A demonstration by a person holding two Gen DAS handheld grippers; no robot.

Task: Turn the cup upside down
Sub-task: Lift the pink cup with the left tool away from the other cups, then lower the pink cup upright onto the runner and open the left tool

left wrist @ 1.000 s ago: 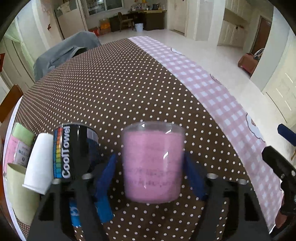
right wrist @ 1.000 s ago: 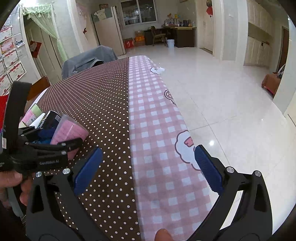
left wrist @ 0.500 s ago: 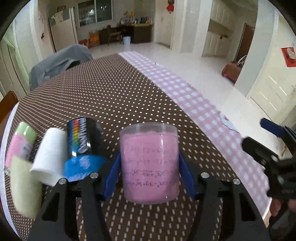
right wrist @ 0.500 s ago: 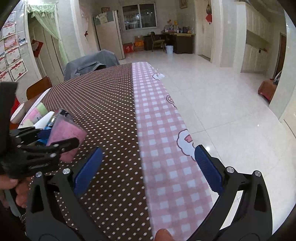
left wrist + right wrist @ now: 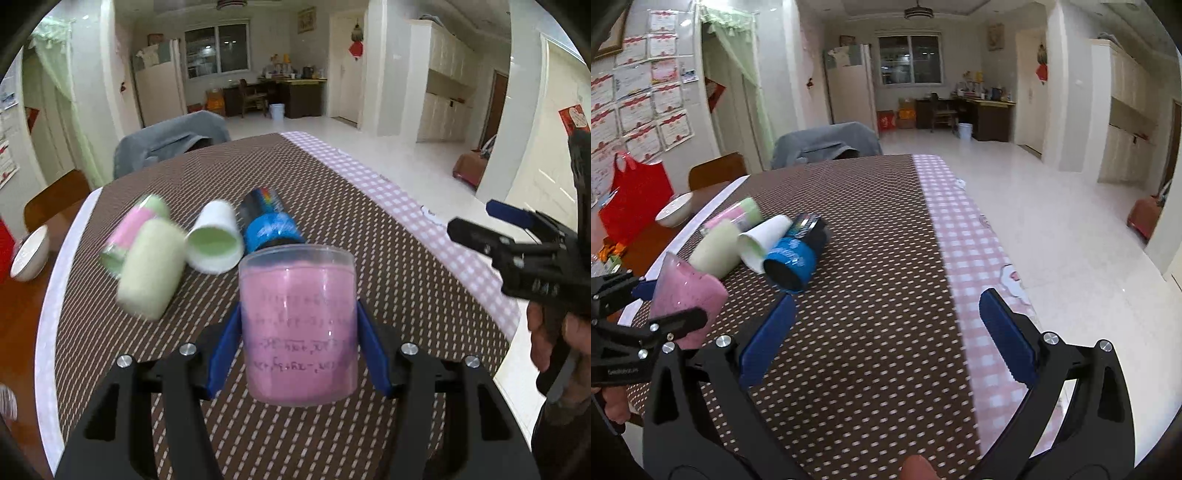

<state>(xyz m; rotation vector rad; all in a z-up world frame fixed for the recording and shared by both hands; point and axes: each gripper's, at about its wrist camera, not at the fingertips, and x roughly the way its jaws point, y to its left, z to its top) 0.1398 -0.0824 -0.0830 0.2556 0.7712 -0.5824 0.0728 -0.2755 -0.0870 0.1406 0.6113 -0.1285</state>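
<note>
The pink cup (image 5: 298,325) sits clamped between the blue pads (image 5: 223,354) of the left gripper (image 5: 299,347), held above the brown dotted tablecloth (image 5: 332,206) with its clear rim uppermost in the left wrist view; from the right wrist view the same cup (image 5: 687,295) looks tilted, its wider end up and toward the left. Beyond the cup, lying on their sides on the cloth, are a black and blue can (image 5: 269,223), a white paper cup (image 5: 216,238) just left of the can, a pale green cup (image 5: 151,267) and a pink and green cup (image 5: 135,225) farther left, all close together. A white bowl (image 5: 31,253) rests on bare wood past the cloth's edge. To the cup's right, over the pink checked border (image 5: 964,258), the right gripper (image 5: 886,332) hovers with its fingers spread wide and nothing between them.
</note>
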